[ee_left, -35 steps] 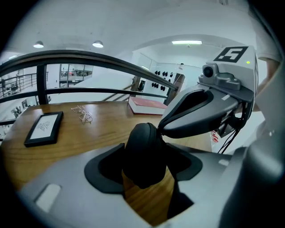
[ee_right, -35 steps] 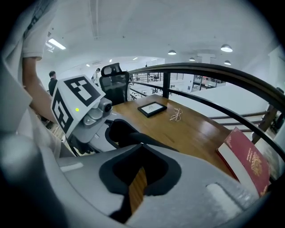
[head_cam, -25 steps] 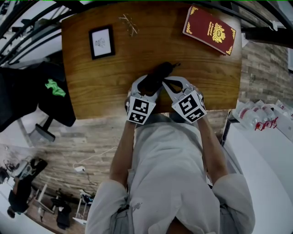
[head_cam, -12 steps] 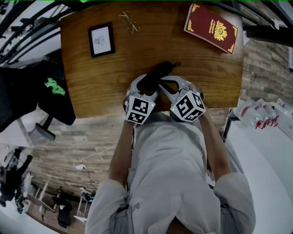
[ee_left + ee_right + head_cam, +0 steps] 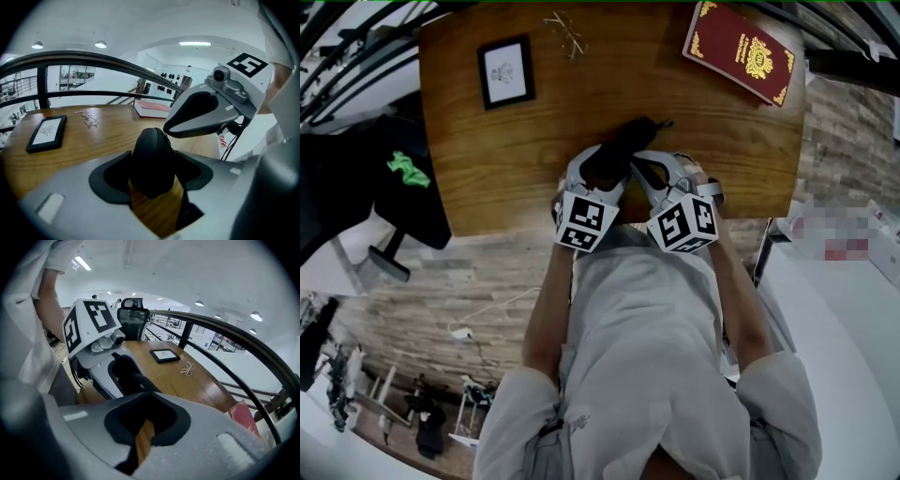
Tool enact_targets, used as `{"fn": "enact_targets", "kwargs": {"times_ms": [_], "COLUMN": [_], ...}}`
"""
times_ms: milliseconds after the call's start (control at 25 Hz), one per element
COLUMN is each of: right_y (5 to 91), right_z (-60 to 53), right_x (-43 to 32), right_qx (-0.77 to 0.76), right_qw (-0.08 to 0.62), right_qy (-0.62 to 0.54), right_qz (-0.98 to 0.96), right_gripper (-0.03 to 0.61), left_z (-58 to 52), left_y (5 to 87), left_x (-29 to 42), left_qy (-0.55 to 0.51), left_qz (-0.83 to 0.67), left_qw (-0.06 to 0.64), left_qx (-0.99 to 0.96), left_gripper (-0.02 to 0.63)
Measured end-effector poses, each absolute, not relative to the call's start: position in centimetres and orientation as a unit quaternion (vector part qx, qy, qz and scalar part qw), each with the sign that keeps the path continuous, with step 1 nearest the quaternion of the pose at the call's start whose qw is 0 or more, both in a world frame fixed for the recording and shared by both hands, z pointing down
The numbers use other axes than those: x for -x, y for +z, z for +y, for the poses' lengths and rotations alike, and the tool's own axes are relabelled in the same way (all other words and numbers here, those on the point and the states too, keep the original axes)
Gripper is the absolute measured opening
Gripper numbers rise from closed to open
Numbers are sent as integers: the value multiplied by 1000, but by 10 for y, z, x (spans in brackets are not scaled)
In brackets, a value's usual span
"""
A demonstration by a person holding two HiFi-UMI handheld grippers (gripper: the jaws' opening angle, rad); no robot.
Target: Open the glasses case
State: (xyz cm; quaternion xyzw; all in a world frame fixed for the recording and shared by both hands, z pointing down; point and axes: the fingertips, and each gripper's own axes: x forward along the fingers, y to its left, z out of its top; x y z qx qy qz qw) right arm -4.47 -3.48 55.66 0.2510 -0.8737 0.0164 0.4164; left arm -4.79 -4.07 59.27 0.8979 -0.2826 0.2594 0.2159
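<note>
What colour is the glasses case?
Black all over. The glasses case shows best in the left gripper view.

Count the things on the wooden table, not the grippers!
4: framed picture far left, eyeglasses beside it, red book far right, black glasses case at the near edge in the left gripper. Nothing else shows.

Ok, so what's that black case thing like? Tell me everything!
The glasses case is black, smooth and rounded like a pod, with a thin seam along one side, and it looks closed. It is near the person's edge of the wooden table, squeezed on both sides by the jaws of the left gripper.
</note>
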Motion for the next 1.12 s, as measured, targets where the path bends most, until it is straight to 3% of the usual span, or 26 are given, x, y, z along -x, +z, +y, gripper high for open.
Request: {"fn": "enact_targets", "kwargs": {"times_ms": [240, 320, 360, 440, 480, 600, 1120], "right_y": [549, 551, 553, 555, 554, 552, 548], "right_z": [-32, -26, -24, -24, -26, -27, -27], "right_x": [44, 48, 50, 54, 54, 54, 54], "right_qx": [-225, -187, -168, -146, -142, -130, -158], "right_qw": [382, 379, 382, 388, 389, 402, 430], "right_qy": [33, 34, 30, 13, 5, -24, -61], "right_qz": [-896, -906, -908, -910, -910, -906, -887], "right_gripper": [10, 165, 172, 157, 102, 36, 2], "left_z": [-36, -36, -36, -36, -36, -36, -39], "left_y": [592, 591, 591, 591, 591, 589, 586], "left_x": [46, 45, 46, 49, 50, 50, 51], "left_qy": [254, 257, 262, 275, 279, 286, 276], "left_qz": [-275, -269, -267, -266, -264, -259, -270], "left_qw": [218, 211, 206, 196, 194, 189, 197], "left_qx": [-901, -904, -904, -903, -903, -903, -901], "left_gripper": [302, 302, 302, 301, 302, 302, 302]}}
